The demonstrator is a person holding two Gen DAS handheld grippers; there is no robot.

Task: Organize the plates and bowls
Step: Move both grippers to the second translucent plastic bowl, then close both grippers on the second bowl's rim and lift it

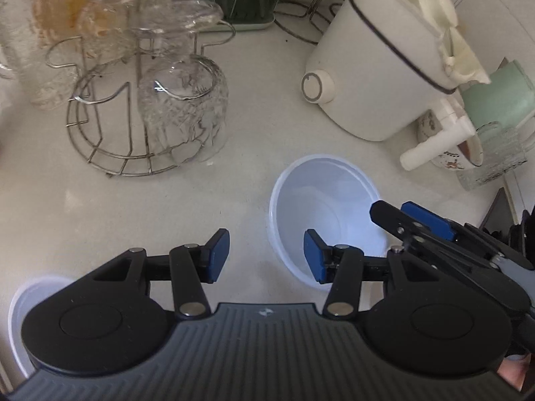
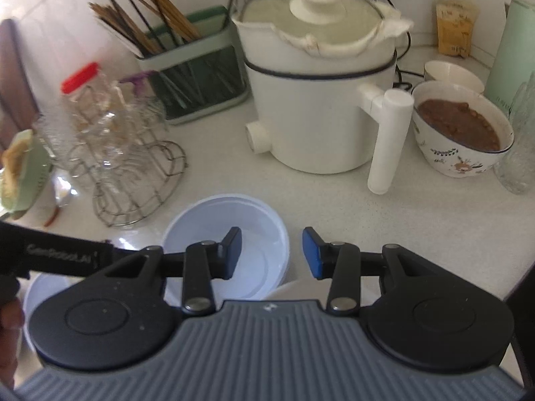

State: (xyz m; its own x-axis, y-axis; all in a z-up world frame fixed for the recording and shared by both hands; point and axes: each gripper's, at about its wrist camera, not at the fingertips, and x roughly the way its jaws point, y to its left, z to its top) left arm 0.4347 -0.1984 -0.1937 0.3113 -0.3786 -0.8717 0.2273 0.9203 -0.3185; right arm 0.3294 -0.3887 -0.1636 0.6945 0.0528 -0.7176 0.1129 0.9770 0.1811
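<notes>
A white plastic bowl (image 1: 326, 214) stands upright on the white counter; it also shows in the right wrist view (image 2: 247, 230). My left gripper (image 1: 266, 255) is open and empty, just left of the bowl, its right pad over the bowl's near rim. My right gripper (image 2: 271, 252) is open and empty, astride the bowl's right wall with its left finger inside the bowl; it shows in the left wrist view (image 1: 418, 219) over the bowl's right rim. A second white dish (image 1: 20, 304) lies at the lower left, partly hidden; it also shows in the right wrist view (image 2: 36, 287).
A wire rack with upturned glasses (image 1: 150, 107) stands left. A white electric pot (image 2: 317, 100) stands behind the bowl. A patterned bowl of brown food (image 2: 458, 130), an empty bowl (image 2: 451, 73), a chopstick holder (image 2: 194, 80) and a red-lidded jar (image 2: 83, 80) crowd the back.
</notes>
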